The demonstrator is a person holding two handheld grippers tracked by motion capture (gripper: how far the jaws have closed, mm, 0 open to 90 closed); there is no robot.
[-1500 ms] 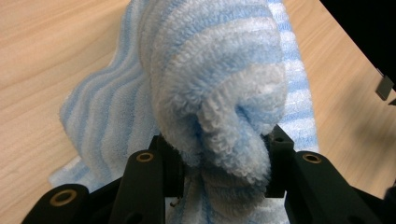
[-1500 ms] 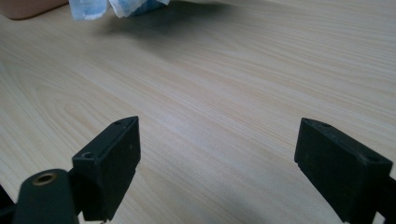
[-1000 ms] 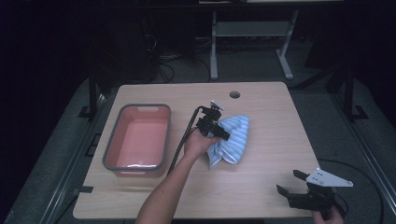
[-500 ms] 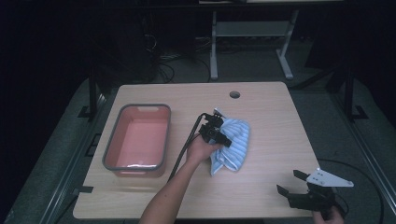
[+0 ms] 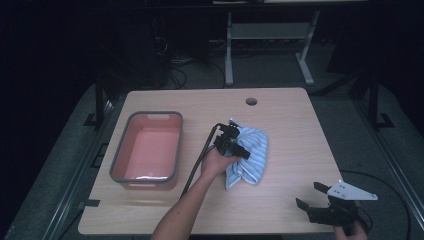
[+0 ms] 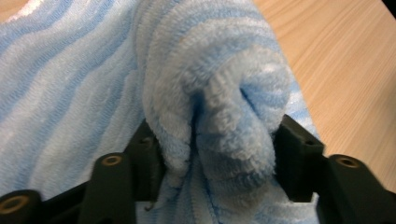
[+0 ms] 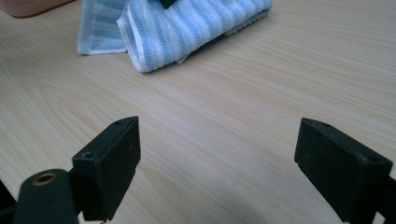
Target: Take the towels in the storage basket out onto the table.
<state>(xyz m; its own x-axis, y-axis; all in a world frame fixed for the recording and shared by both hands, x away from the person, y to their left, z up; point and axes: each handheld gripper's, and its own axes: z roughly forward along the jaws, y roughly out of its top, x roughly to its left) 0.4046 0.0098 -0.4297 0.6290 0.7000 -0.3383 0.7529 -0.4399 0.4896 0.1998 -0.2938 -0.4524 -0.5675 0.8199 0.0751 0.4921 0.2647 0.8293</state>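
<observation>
1. The table (image 5: 300, 150) is light wood, with a small round hole near its far edge. I place everything below relative to the towel.
2. The tub (image 5: 147, 150), pink with a grey rim, sits well to the left of the towel, on the same table, and looks empty.
3. The towel (image 5: 248, 156), blue and white striped, lies bunched near the middle of the table. In the left gripper view a thick fold of it is gathered between the 2 black jaws.
4. The left gripper (image 5: 234, 147) is at the towel's left edge, its jaws pinching that fold. The hand (image 5: 215, 162) holding it rests just beside the cloth.
5. The right gripper (image 5: 320, 204) hovers well apart from the towel, near the front right corner, its 2 jaws spread wide with nothing between them.
6. My judgement: the step in hand is lifting or dragging the towel, perhaps toward the tub. To do it well, keep the pinch firm on the thick fold and raise it slowly so the loose ends do not snag.
</observation>
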